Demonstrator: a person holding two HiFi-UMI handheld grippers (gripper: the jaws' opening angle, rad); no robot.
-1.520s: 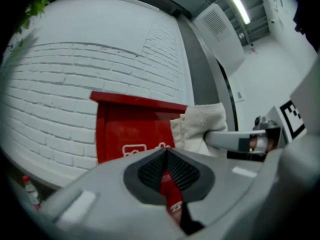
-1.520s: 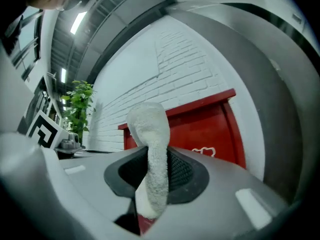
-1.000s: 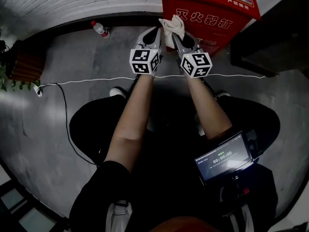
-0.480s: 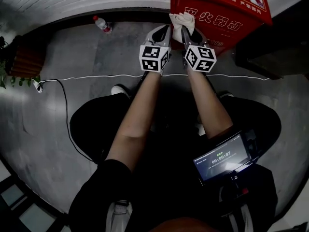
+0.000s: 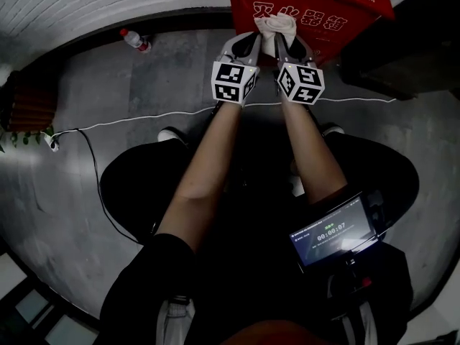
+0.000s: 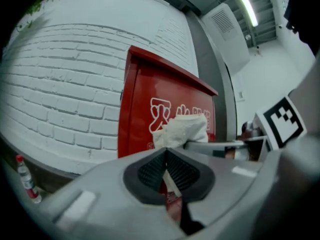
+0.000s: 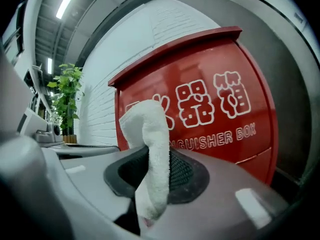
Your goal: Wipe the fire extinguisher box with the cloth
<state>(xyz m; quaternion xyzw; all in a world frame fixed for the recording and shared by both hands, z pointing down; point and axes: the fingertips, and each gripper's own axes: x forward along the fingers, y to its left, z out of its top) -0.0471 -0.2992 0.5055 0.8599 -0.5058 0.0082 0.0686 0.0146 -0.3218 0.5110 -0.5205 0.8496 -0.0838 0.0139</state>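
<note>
The red fire extinguisher box point(image 5: 309, 9) stands against the white brick wall, with white lettering on its front. A white cloth point(image 5: 277, 24) is bunched against the box front just under the lettering. My right gripper point(image 5: 282, 39) is shut on the cloth point(image 7: 150, 134), which sticks up between its dark pads, close to the box point(image 7: 220, 114). My left gripper point(image 5: 248, 40) hangs right beside it, jaws shut with nothing between them point(image 6: 166, 154). In the left gripper view the cloth point(image 6: 181, 129) and the box point(image 6: 145, 109) lie just ahead.
A plastic bottle point(image 5: 135, 40) lies on the grey floor at the wall's foot, left of the box. A white cable point(image 5: 144, 119) runs across the floor to a plug by a plant point(image 5: 21, 136). A dark opening point(image 5: 413, 49) is right of the box. A timer screen point(image 5: 336, 232) sits by my knee.
Both grippers have moved forward side by side, bringing the cloth from in front of the box up against its front under the lettering.
</note>
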